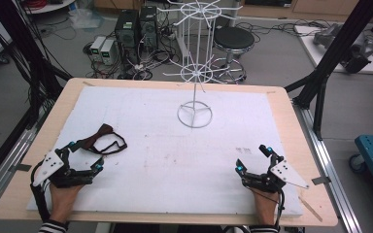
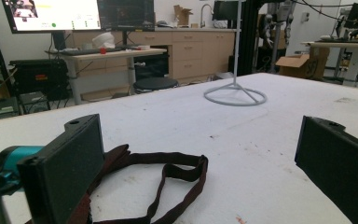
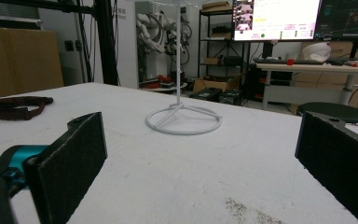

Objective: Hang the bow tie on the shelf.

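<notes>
Two grippers: left gripper (image 1: 84, 156), lower left of high view; right gripper (image 1: 253, 158), lower right. One dark red strap (image 1: 105, 141), left of centre. One white wire rack (image 1: 194, 63), upper centre. One table (image 1: 281, 104).

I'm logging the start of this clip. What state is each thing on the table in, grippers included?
left gripper: open, resting on the table, fingers beside the strap, nothing held.
right gripper: open, resting on the table, nothing held.
dark brown strap: lying flat and loose in a loop, not gripped.
white wire rack: upright on its ring base, nothing hanging on it.
white table cover: spread flat, lightly stained.
</notes>
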### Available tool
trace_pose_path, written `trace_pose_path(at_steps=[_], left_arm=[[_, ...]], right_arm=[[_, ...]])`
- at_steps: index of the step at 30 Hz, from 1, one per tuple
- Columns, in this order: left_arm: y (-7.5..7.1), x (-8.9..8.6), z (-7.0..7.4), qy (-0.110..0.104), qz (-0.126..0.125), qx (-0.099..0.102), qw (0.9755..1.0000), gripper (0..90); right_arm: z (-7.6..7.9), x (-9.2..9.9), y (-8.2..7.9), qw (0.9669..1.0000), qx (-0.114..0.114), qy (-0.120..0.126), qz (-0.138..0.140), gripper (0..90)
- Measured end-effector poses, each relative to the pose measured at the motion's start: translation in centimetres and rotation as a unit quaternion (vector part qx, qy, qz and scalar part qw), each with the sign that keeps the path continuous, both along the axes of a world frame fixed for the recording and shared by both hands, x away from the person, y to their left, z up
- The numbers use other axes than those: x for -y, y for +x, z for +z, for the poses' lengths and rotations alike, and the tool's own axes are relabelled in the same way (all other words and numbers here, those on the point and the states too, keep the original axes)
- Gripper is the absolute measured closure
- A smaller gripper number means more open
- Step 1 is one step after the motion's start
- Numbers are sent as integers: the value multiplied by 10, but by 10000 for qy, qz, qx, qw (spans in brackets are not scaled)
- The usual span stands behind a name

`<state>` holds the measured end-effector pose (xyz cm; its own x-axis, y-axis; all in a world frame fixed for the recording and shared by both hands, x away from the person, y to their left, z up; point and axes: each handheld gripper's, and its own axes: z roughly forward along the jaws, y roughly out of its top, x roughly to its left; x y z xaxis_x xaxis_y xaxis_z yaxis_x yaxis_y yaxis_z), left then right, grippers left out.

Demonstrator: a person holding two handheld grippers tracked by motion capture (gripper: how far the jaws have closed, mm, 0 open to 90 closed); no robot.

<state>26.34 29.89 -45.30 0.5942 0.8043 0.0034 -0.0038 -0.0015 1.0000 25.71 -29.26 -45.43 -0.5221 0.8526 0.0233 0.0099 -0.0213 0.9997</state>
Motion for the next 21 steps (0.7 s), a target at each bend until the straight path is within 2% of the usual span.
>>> trace_pose_path(at_steps=[7,11,15,17,21], left_arm=[[0,0,0,4,-61,15,10000,17],[0,-3,3,15,-80,-68,9999,17],[2,-7,14,203,-165,-110,9996,17],[5,-10,23,404,-234,-135,9988,17],[10,-13,30,541,-293,-239,9978,18]], right_arm=[[0,0,0,10000,21,-39,2,13],[0,0,0,10000,41,-55,2,13],[0,0,0,10000,35,-49,-4,13],[0,0,0,10000,35,-46,0,13],[0,0,0,10000,22,-35,-6,13]])
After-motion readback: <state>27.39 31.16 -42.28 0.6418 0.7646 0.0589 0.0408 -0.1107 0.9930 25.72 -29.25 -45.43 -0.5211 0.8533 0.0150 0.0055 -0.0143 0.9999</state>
